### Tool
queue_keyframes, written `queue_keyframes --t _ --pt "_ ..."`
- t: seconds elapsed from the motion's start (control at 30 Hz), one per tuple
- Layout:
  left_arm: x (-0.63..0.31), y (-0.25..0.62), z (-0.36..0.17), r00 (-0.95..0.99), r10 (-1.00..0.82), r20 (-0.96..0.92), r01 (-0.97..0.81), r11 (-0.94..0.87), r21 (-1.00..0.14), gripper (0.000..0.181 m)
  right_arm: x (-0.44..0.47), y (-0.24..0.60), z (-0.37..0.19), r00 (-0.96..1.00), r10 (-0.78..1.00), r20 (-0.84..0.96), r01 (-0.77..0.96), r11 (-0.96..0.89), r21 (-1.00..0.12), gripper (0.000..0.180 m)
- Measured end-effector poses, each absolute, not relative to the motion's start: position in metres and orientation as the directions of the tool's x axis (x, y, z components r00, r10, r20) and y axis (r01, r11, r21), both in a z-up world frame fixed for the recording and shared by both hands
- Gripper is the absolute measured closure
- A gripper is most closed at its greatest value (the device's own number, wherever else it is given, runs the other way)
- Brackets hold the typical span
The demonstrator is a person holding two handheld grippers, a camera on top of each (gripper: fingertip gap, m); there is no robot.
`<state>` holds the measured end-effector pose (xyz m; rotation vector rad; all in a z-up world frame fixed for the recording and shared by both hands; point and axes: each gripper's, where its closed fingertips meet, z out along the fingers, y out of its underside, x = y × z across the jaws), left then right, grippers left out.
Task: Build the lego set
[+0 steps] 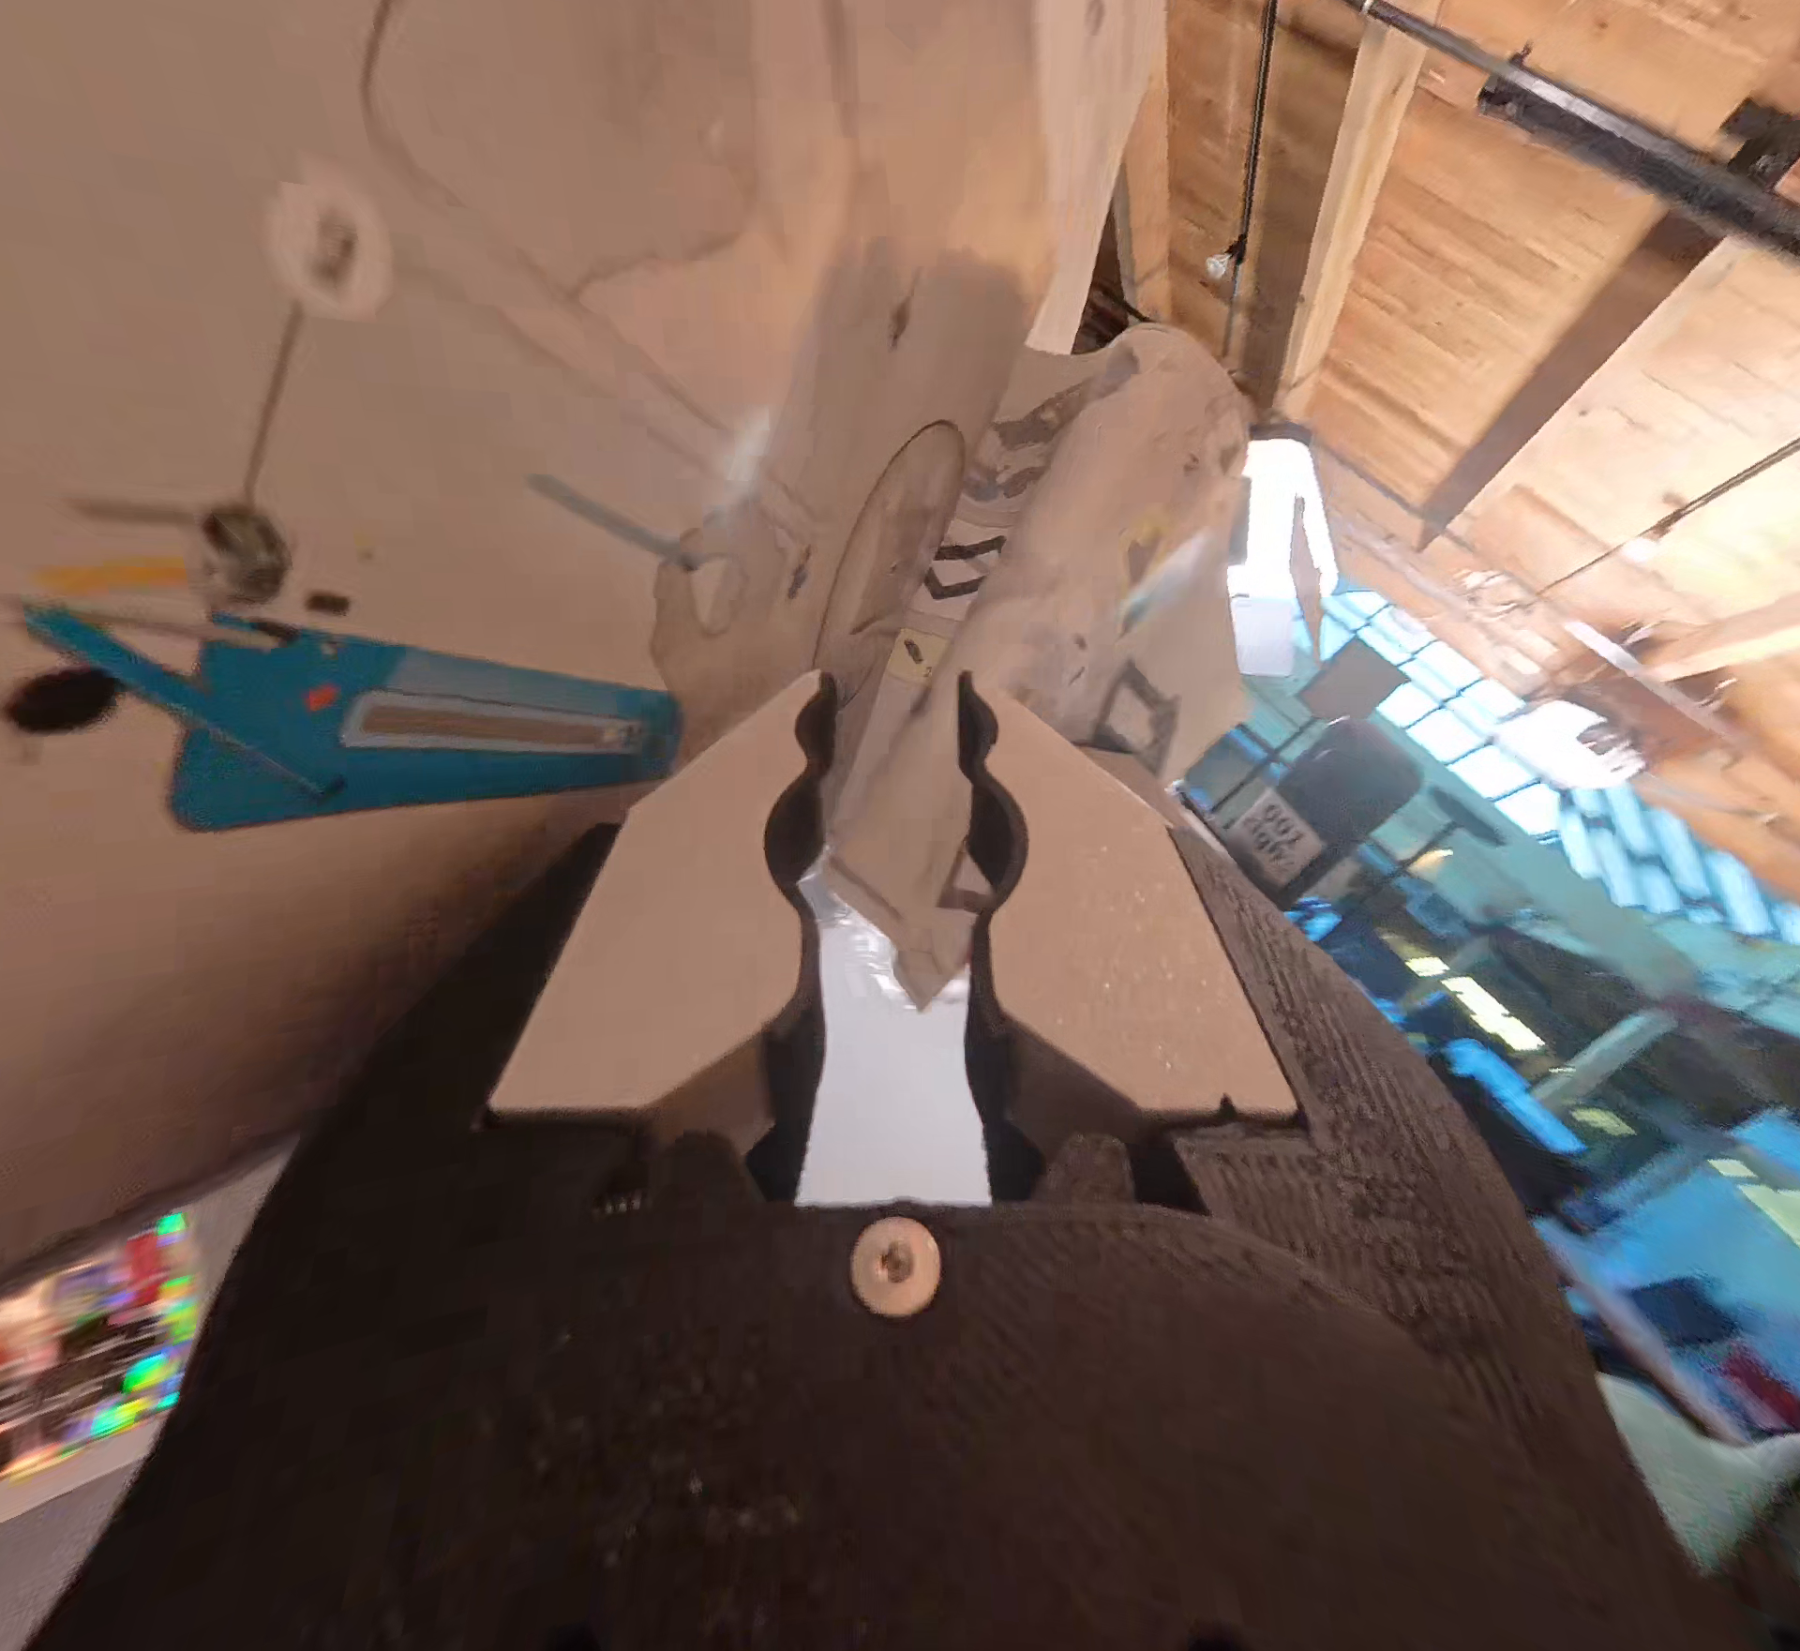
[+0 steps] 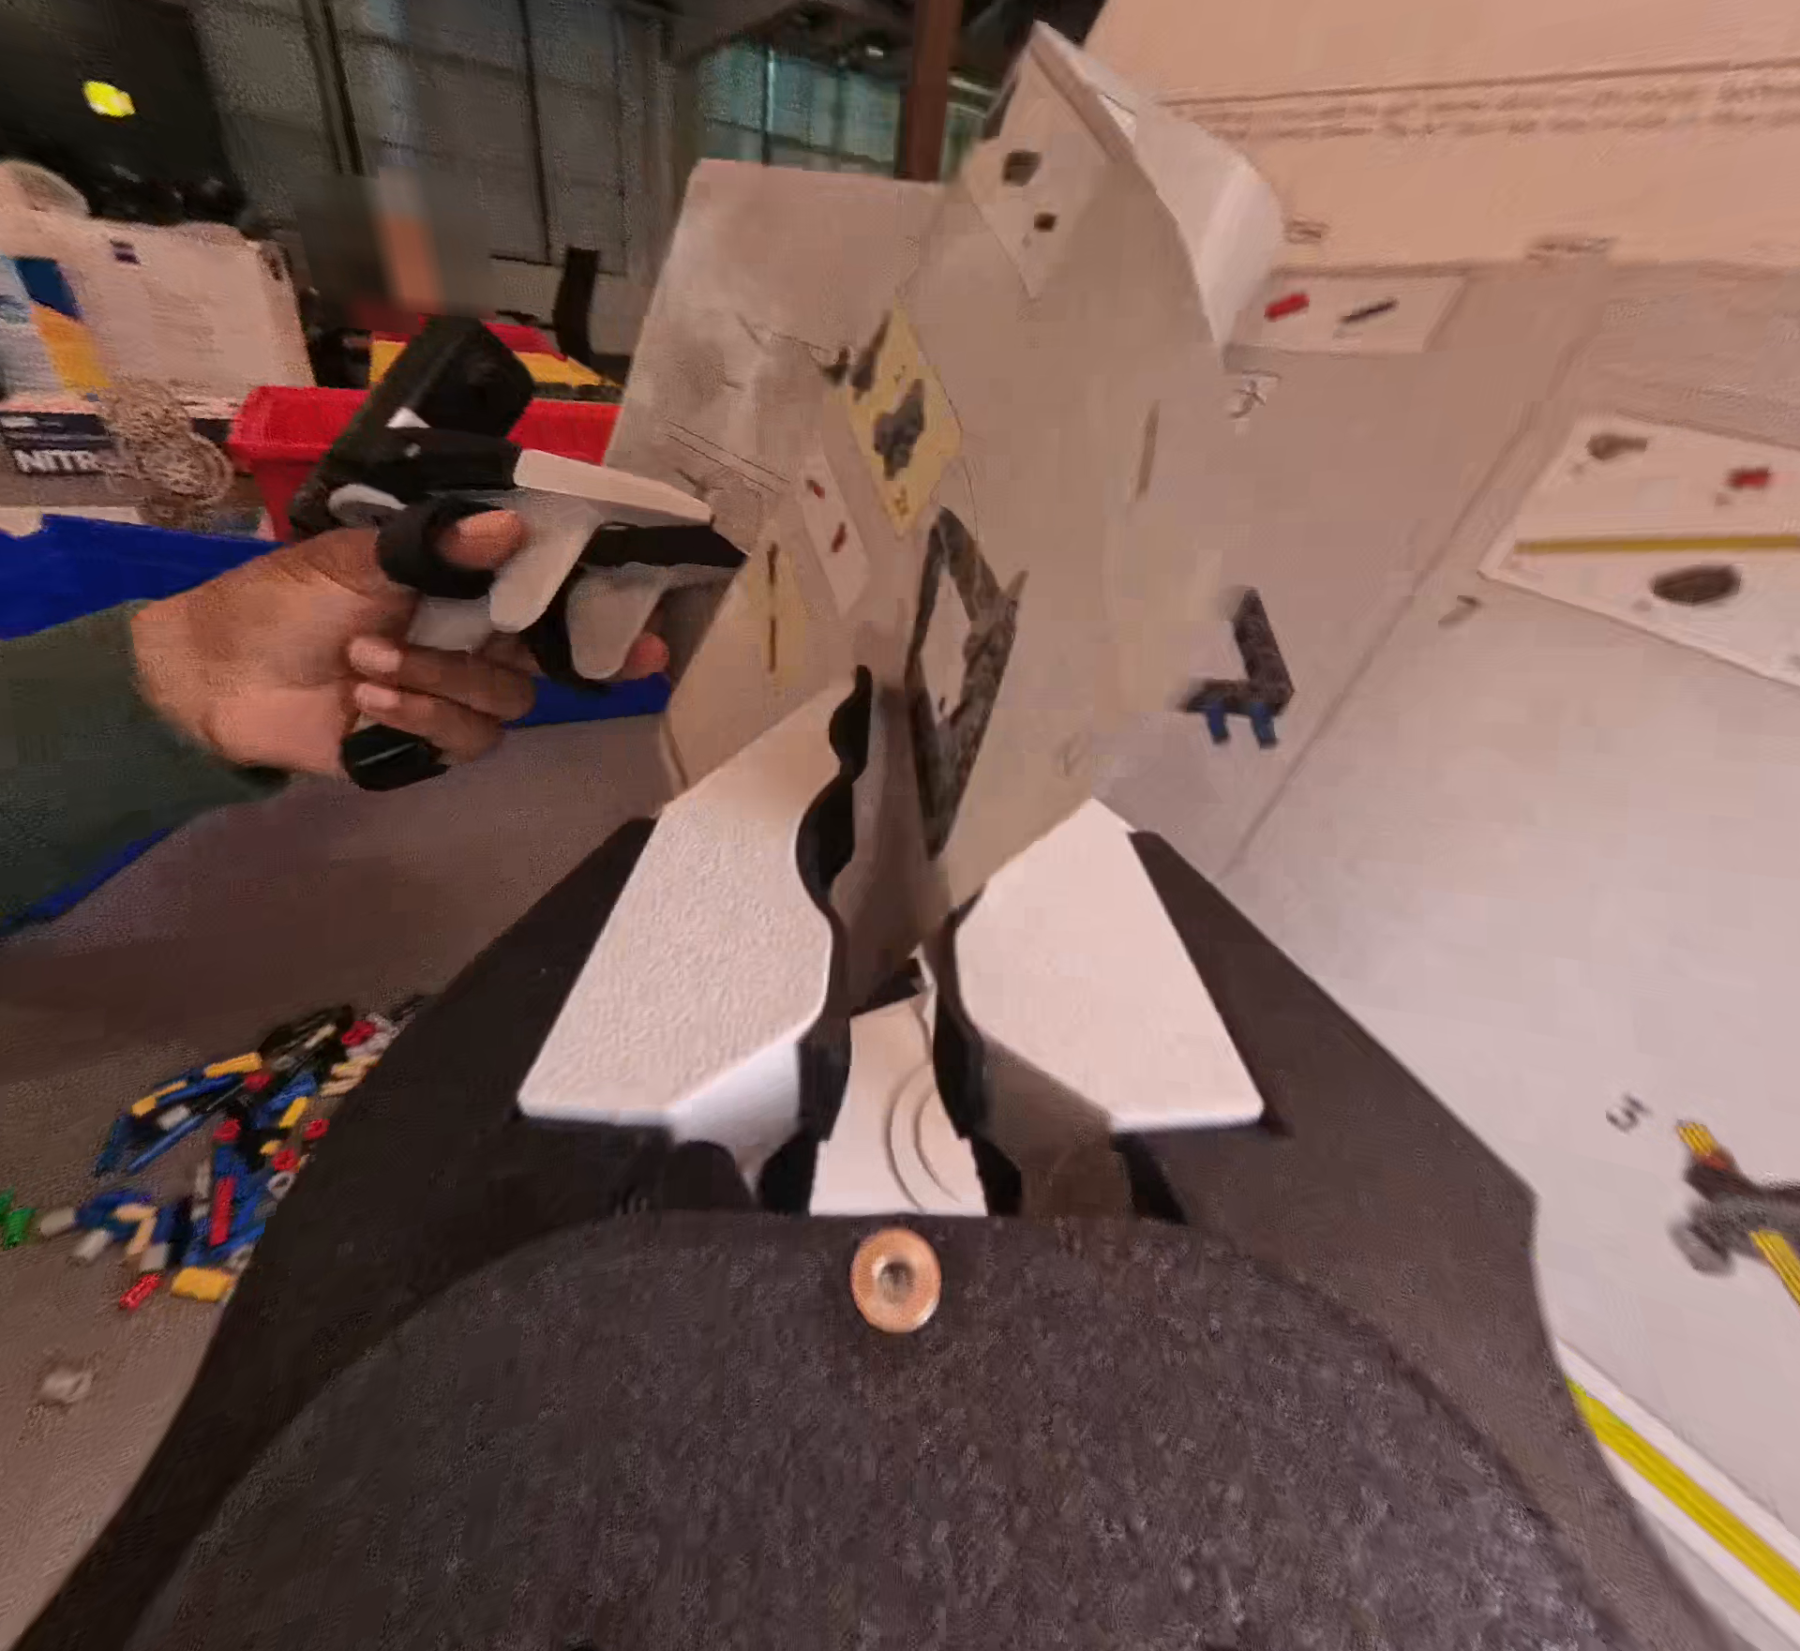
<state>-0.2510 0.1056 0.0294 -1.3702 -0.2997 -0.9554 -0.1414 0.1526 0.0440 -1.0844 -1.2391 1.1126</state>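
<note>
Between both wrists I held the instruction booklet (image 2: 974,455) aloft, right gripper (image 2: 891,835) and left gripper (image 1: 896,825) each pinching a page. Loose lego pieces (image 2: 209,1146) lay near-left on the desk (image 2: 390,874). Pulling apart could tear the paper.

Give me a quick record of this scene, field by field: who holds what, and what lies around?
left tongs: shut on a page of the instruction booklet
right tongs: shut on another booklet page
person's hand: grips the left tool's handle
loose lego pieces: scattered on the table, lower left
red bin: behind the hand
building: not yet begun, pages being turned
</note>
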Motion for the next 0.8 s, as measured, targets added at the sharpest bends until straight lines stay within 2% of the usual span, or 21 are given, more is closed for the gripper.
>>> queue_keyframes --t 0.1,0.2,0.27,0.33,0.4,0.47,0.53,0.67,0.8 --pt "-0.249 0.076 0.05 0.773 -0.367 0.517 0.56 0.013 -0.828 0.135 -0.164 0.11 0.055 -0.128 0.977 0.171 -0.034 0.168 -0.985 0.18" --pt "-0.228 0.048 0.08 0.903 -0.323 0.284 0.331 0.101 -0.938 0.12 -0.191 0.073 0.06 -0.216 0.952 0.218 -0.024 0.218 -0.976 0.17" --pt "-0.212 0.032 0.106 0.93 -0.322 0.177 0.237 0.158 -0.959 0.114 -0.212 0.051 0.06 -0.253 0.922 0.293 -0.006 0.302 -0.953 0.149" --pt "-0.204 0.025 0.118 0.947 -0.298 0.118 0.169 0.152 -0.974 0.108 -0.233 0.029 0.052 -0.309 0.895 0.323 0.046 0.353 -0.935 0.117" --pt "-0.213 0.027 0.118 0.968 -0.228 0.104 0.132 0.11 -0.985 0.114 -0.251 0.018 0.039 -0.343 0.874 0.345 0.122 0.406 -0.906 0.092" --pt "-0.24 0.031 0.112 0.991 -0.084 0.104 0.112 0.091 -0.99 0.14 -0.259 0.013 0.035 -0.339 0.851 0.401 0.137 0.466 -0.874 0.084" --pt "-0.265 0.03 0.106 0.996 0.021 0.088 0.086 0.078 -0.993 0.167 -0.255 0.009 0.039 -0.329 0.842 0.427 0.113 0.484 -0.868 0.083" --pt "-0.325 0.032 0.084 0.973 0.226 -0.05 -0.046 -0.024 -0.999 0.18 -0.226 0.023 0.056 -0.294 0.86 0.416 0.042 0.447 -0.894 0.098" --pt "-0.351 0.044 0.074 0.971 0.212 -0.112 -0.095 -0.087 -0.992 0.181 -0.199 0.076 0.061 -0.2 0.921 0.333 0.059 0.351 -0.935 0.132"
